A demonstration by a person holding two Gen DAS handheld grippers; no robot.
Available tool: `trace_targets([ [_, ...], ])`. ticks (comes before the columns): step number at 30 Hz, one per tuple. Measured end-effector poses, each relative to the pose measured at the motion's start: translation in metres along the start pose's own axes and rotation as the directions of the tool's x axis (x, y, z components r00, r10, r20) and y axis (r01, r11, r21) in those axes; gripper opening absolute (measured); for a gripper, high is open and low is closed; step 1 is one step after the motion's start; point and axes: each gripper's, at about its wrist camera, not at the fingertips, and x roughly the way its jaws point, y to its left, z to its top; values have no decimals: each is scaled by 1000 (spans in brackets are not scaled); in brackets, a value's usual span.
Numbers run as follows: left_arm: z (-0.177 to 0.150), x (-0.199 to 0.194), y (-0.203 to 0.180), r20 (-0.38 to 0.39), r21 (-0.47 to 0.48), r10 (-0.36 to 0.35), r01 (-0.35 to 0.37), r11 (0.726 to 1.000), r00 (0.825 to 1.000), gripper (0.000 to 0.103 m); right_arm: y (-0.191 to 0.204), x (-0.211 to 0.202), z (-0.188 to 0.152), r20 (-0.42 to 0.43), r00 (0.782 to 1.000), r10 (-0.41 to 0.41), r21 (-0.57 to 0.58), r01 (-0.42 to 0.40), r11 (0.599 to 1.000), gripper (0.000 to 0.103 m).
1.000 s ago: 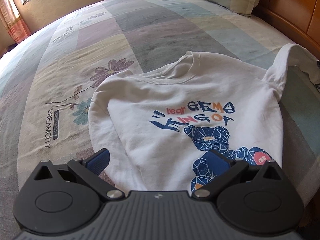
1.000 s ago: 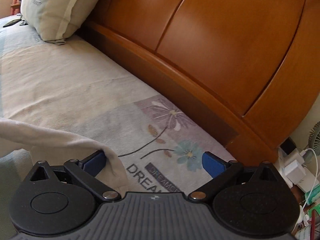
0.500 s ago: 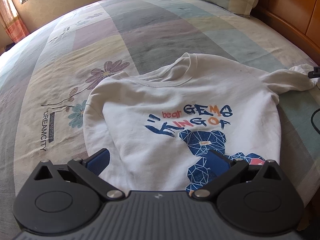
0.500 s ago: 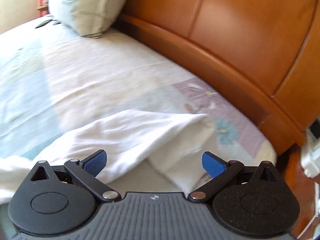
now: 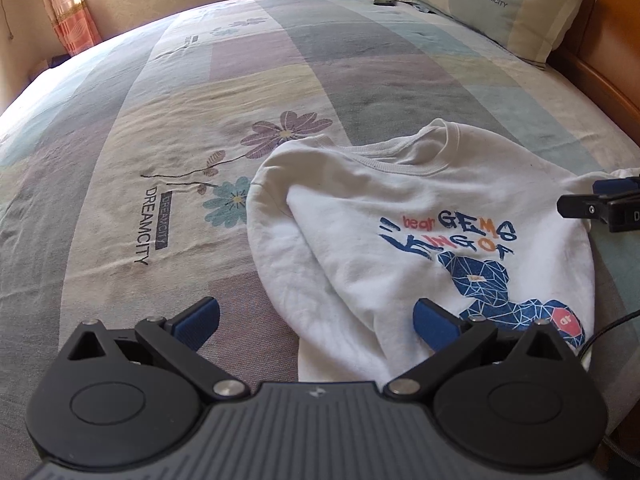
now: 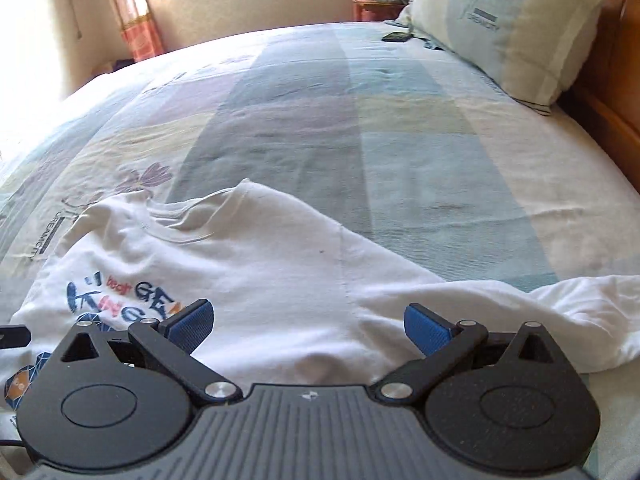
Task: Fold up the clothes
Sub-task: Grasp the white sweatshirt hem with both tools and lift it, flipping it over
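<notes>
I have the white sweatshirt (image 5: 400, 240) lying front-up on the patchwork bedspread (image 5: 180, 128), its bear print and lettering facing me and the collar pointing toward the pillow (image 5: 500, 4) at the wooden headboard. My left gripper (image 5: 316, 320) sits low over the garment's near left edge with its blue pads spread wide, nothing between them. My right gripper (image 6: 306, 322) is likewise wide apart and holding nothing, hovering above the shirt's right side; the right sleeve (image 6: 560, 320) stretches out flat across the bedspread just past its right finger. A small dark object (image 6: 397, 37) lies near the pillow; I cannot tell what it is
</notes>
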Motion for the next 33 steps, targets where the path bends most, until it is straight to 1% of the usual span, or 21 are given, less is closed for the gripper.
trace_targets([
  [2,-4,-2,15,3,-31,19,-18,999,1000,102,26,3,-1,-21,999,45,-43,-45,998,103],
  [5,-11,-6,38,6,-77,46,-46,996,999,102,60,3,1,-46,994,99,-77,-102,992,103],
  [7,-15,-9,53,7,-108,65,-64,992,998,102,82,3,4,-65,989,131,-97,-136,986,103],
  [9,-22,-10,68,9,-139,67,-65,988,998,102,110,2,7,-88,985,147,-151,-159,976,103],
  [13,-35,-10,87,9,-181,56,-53,982,998,102,170,5,7,-158,978,139,-283,-179,942,103],
  [15,-41,-9,95,9,-196,46,-44,980,999,102,194,5,2,-186,974,130,-331,-187,925,103],
  [18,-49,-7,104,9,-208,24,-21,978,1000,102,222,9,-8,-228,970,85,-384,-170,907,103],
  [20,-50,-5,107,10,-204,5,-3,979,1000,102,223,11,-12,-237,971,21,-396,-117,911,103],
  [21,-51,-3,108,10,-202,-5,7,979,1000,102,218,10,-12,-237,971,-5,-387,-90,918,103],
  [24,-52,1,112,10,-194,-35,36,980,999,102,191,3,-11,-251,967,-48,-314,-34,949,103],
  [27,-52,5,114,11,-179,-69,70,981,998,102,166,-5,-14,-254,959,-121,-254,54,966,103],
  [30,-50,6,111,15,-148,-97,98,984,995,102,148,-14,-16,-257,957,-134,-183,88,979,103],
  [33,-49,5,110,23,-128,-136,138,982,990,102,138,-19,-16,-232,958,-166,-141,135,981,103],
])
